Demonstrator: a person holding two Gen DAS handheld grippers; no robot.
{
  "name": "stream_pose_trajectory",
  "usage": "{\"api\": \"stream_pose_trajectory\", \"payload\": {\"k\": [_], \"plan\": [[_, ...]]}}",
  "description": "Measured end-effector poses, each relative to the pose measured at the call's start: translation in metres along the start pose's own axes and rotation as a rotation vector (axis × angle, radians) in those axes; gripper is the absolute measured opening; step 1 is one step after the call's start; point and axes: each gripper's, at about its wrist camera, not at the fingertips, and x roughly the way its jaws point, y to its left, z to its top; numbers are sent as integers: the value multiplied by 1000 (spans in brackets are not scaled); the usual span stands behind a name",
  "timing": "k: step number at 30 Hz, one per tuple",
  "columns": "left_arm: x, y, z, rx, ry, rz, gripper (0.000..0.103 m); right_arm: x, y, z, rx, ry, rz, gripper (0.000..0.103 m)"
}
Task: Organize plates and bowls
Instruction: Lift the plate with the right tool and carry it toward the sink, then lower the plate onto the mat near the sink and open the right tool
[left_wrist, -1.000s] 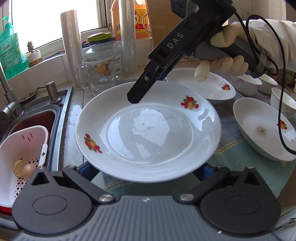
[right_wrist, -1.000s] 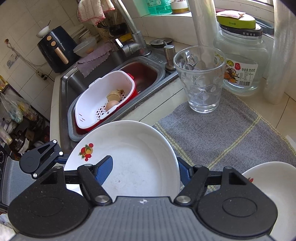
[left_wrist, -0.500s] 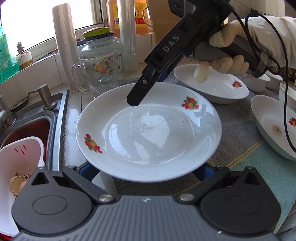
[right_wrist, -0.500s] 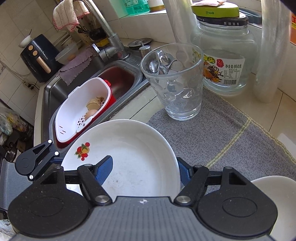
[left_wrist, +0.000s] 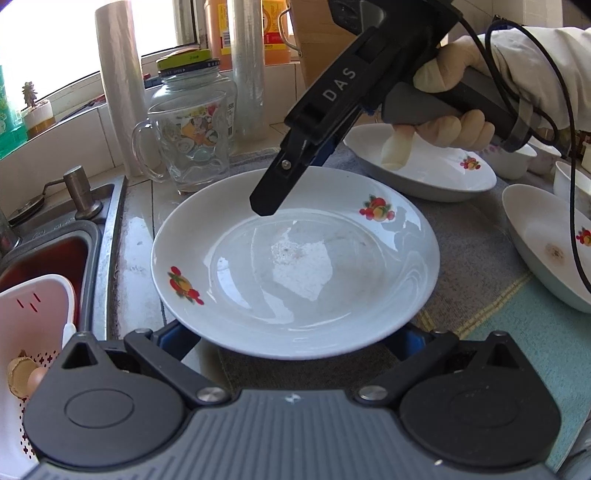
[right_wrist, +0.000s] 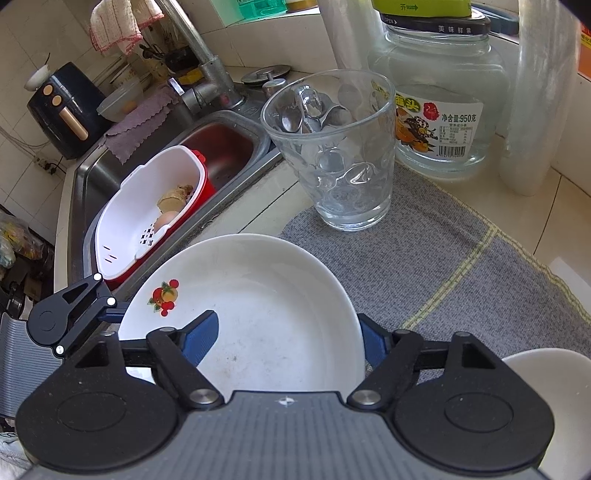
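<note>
Setting: kitchen counter beside a steel sink (right_wrist: 221, 147), grey woven mat (right_wrist: 461, 258) under the dishes.
Plate: white glazed plate (left_wrist: 295, 266) with fruit decals, shallow and glossy; it overlaps the mat's edge by the sink; whether it is fully set down I cannot tell.
Right gripper (right_wrist: 288, 336): jaws have just been opening; blue pads stand apart, one over the well, one outside the rim, neither pressing.
Left gripper (left_wrist: 291, 338): blue fingers show beneath the near rim; grip state cannot be told.
Risk: slick glaze; if unsupported on the sink side, the plate may tip.
Others: deep plates (left_wrist: 424, 173), (left_wrist: 546, 243) well right; glass mug (right_wrist: 332, 155) behind.
</note>
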Motion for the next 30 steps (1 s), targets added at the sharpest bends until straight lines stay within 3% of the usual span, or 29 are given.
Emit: {"api": "stream_pose_trajectory", "payload": {"k": [4, 17, 30], "plan": [[-1, 1, -2, -14, 2, -12, 102, -5, 10, 0, -28, -9, -28, 100], [-38, -10, -13, -49, -21, 29, 102, -41, 37, -25, -56, -106, -150, 103], [-77, -55, -5, -104, -81, 67, 102, -105, 75, -91, -79, -209, -230, 103]]}}
